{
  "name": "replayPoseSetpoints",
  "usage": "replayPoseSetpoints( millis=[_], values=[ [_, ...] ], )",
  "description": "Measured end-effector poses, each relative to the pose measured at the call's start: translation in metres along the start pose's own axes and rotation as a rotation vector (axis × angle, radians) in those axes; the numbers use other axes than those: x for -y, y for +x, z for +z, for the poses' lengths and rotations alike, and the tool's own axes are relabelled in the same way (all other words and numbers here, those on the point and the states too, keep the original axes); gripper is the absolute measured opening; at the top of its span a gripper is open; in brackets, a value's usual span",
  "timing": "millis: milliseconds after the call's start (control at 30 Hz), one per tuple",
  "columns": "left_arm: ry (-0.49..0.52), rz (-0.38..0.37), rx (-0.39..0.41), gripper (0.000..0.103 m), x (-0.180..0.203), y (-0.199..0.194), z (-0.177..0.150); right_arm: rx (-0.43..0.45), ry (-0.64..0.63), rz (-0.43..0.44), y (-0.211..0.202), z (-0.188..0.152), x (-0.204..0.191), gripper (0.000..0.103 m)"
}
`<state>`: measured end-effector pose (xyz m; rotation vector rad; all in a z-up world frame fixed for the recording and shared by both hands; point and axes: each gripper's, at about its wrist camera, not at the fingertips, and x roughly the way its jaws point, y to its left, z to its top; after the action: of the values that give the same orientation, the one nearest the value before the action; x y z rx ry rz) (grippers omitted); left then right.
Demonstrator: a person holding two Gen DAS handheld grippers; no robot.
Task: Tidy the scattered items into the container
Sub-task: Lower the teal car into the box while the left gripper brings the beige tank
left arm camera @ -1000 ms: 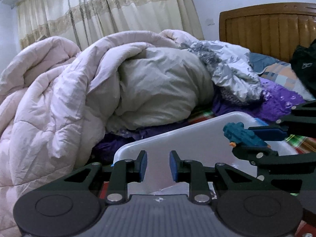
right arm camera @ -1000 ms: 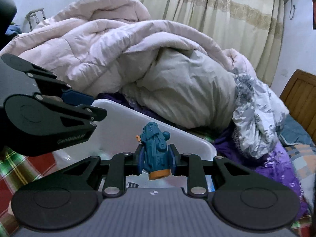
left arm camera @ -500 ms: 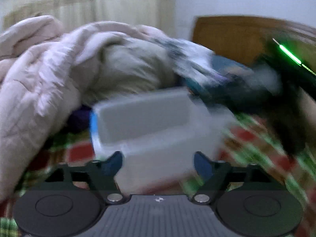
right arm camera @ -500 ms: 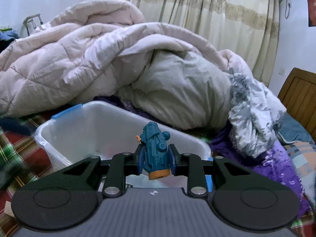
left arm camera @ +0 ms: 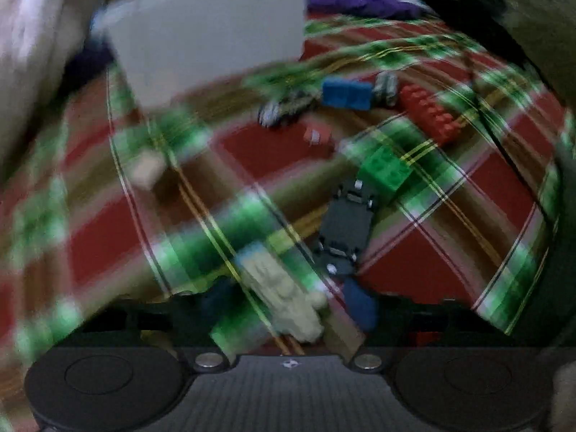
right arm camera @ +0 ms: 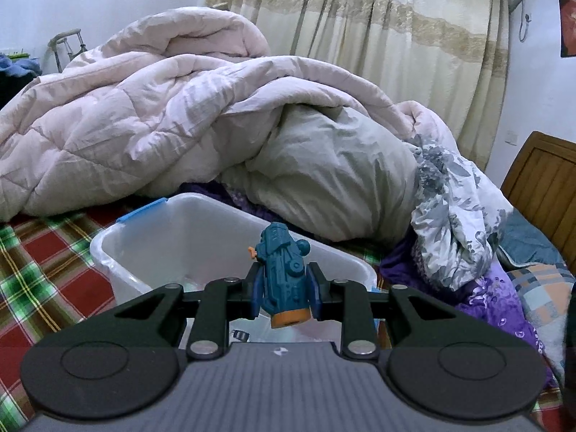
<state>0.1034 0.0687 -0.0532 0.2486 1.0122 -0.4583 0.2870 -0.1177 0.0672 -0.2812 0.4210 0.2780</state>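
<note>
One blue toy (right arm camera: 284,273) stands upright, orange end down, in right gripper (right arm camera: 284,289).

The left wrist view is smeared by motion throughout. The container (left arm camera: 212,36) is a pale blur at the far left, its rim cut by the top edge. The left hand-held gripper (left arm camera: 288,306) has jaws that are closing, and its fingers are dark smudges; a cream toy (left arm camera: 284,291) lies between them, but contact cannot be told. A small red piece (left arm camera: 314,136) is too blurred to identify. In the right wrist view, the container floor (right arm camera: 244,333) is mostly hidden behind the right hand-held gripper (right arm camera: 285,293).
</note>
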Motion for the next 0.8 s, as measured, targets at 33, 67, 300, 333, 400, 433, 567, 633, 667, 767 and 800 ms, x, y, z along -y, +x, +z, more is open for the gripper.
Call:
replayPoseSetpoints(
  millis=[33, 67, 300, 333, 400, 433, 567, 633, 667, 767, 800],
  values=[
    [-0.04, -0.012, 0.015, 0.051, -0.005, 0.0, -0.001, -0.002, 0.001, 0.0, 0.001, -0.001, -0.001, 0.029],
    [-0.06, -0.021, 0.03, 0.045, -0.009, -0.001, -0.001, -0.004, 0.002, 0.0, 0.001, -0.001, -0.001, 0.029],
    [-0.017, 0.026, 0.073, 0.039, -0.017, -0.018, 0.018, -0.021, 0.002, -0.005, 0.002, -0.01, -0.001, 0.029],
    [-0.008, 0.019, 0.087, 0.039, -0.018, -0.023, 0.026, -0.021, 0.004, -0.006, 0.002, -0.01, 0.0, 0.029],
    [0.011, 0.017, 0.13, 0.039, -0.023, -0.036, 0.046, -0.018, 0.006, -0.008, 0.001, -0.009, 0.001, 0.029],
    [0.023, 0.028, 0.158, 0.039, -0.026, -0.043, 0.058, -0.017, 0.006, -0.009, 0.002, -0.009, 0.001, 0.029],
    [0.062, 0.101, 0.299, 0.039, -0.036, -0.064, 0.117, -0.016, 0.012, -0.009, 0.005, -0.006, 0.004, 0.029],
    [0.072, 0.135, 0.364, 0.039, -0.04, -0.067, 0.152, -0.016, 0.014, -0.008, 0.007, -0.005, 0.004, 0.029],
    [0.067, 0.136, 0.38, 0.039, -0.044, -0.065, 0.169, -0.016, 0.014, -0.007, 0.009, -0.004, 0.003, 0.029],
    [0.033, 0.146, 0.42, 0.039, -0.059, -0.055, 0.217, -0.02, 0.01, -0.001, 0.017, -0.003, 0.0, 0.029],
    [0.035, 0.162, 0.425, 0.039, -0.063, -0.048, 0.231, -0.023, 0.008, 0.002, 0.02, -0.003, -0.001, 0.029]
  ],
)
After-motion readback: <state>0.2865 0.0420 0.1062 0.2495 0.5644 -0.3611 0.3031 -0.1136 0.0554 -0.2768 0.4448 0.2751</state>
